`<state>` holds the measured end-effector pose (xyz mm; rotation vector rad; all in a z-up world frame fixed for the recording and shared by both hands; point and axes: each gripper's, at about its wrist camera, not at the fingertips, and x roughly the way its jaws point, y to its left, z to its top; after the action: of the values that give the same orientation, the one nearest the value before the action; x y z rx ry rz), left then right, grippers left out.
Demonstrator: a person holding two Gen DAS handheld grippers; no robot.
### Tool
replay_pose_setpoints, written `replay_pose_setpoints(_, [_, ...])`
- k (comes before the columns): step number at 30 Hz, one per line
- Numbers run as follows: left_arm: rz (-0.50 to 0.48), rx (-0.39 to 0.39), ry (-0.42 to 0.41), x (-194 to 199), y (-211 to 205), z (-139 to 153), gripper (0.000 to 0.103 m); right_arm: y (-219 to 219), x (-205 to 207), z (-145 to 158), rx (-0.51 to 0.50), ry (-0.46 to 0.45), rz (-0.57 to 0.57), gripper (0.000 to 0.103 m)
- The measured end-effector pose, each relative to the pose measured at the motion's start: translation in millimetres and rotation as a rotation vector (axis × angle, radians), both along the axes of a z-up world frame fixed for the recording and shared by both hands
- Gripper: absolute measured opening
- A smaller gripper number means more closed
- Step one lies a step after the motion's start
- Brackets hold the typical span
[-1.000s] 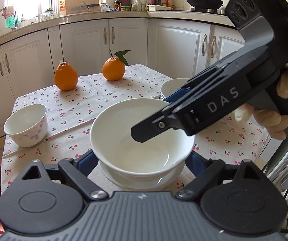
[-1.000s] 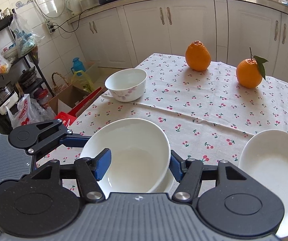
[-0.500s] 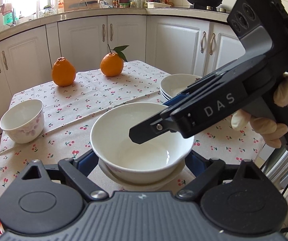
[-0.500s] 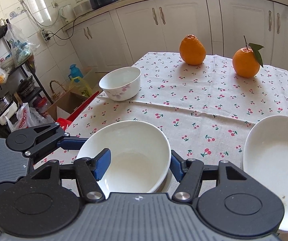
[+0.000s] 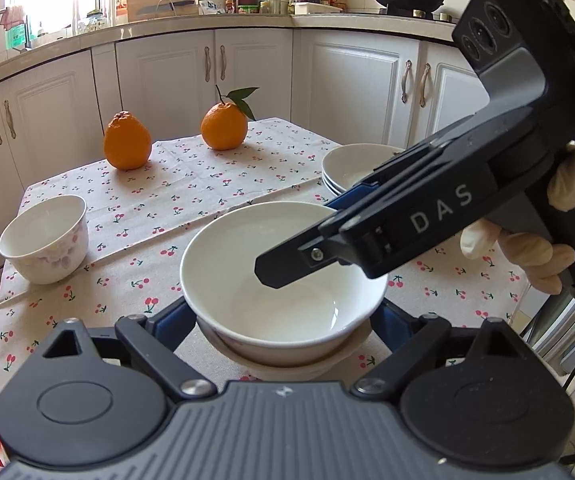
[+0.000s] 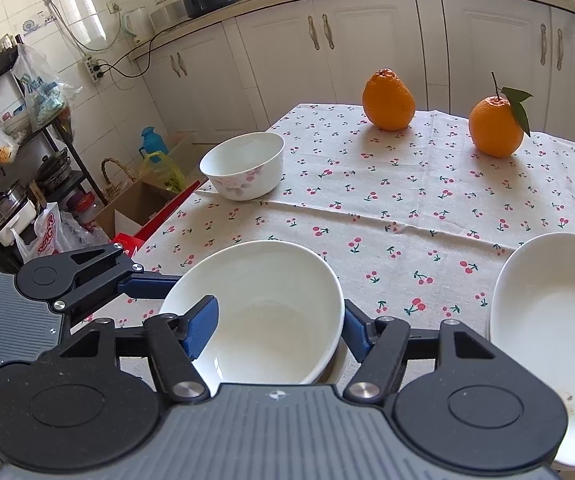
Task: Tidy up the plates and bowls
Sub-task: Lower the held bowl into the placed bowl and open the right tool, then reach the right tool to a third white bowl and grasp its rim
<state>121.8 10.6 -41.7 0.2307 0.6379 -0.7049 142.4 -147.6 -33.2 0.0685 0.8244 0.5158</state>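
In the left wrist view, the left gripper [image 5: 283,322] stands spread wide around the base of a white bowl [image 5: 283,276], its blue fingers [image 5: 169,322] just beside the foot on either side without clearly pressing it; the bowl sits on a shallow plate [image 5: 341,362] near the front edge of the table [image 5: 191,184], which wears a cherry-print cloth. The right gripper [image 5: 299,252] reaches in from the right, one finger over the bowl's hollow, held by a gloved hand [image 5: 527,248]. Behind it lies a stack of plates [image 5: 347,164]; a floral bowl [image 5: 45,238] stands at the left, and two oranges [image 5: 127,146] sit at the far side — one with a leaf.

In the right wrist view, the right gripper [image 6: 277,326] straddles the near wall of the white bowl [image 6: 259,304], one blue finger [image 6: 201,326] inside the rim and the other outside; its jaws have just been opening, and the pads stand clear of the wall. The left gripper [image 6: 143,280] shows at the left, a blue finger beside the bowl; the stack of plates [image 6: 547,320] lies at the right, the floral bowl [image 6: 243,166] farther back.
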Motion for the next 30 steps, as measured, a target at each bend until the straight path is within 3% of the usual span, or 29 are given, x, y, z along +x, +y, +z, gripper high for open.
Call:
replay_pose_setpoints(7, [-0.001, -0.006, 0.005, 0, 1, -1, 0.097, 0, 0, -1, 0.004, -0.003, 0.002, 0.074])
replay_pose_setpoints(16, [0.004, -0.003, 0.002, -4, 7, -1, 0.098, 4, -5, 4, -0.001, -0.043, 0.013, 0.097])
replay_pose_setpoints(21, [0.013, -0.002, -0.008, -12, 22, 7, 0.098, 4, -4, 12, -0.014, -0.064, 0.016, 0.101])
replay_pose_setpoints(25, [0.05, 0.009, -0.031, -14, 38, 16, 0.098, 10, 1, 25, -0.034, -0.089, 0.06, 0.103])
replay_pose_setpoints(30, [0.162, 0.033, -0.079, 0, 63, 21, 0.098, 26, 23, 42, -0.077, -0.111, 0.144, 0.103])
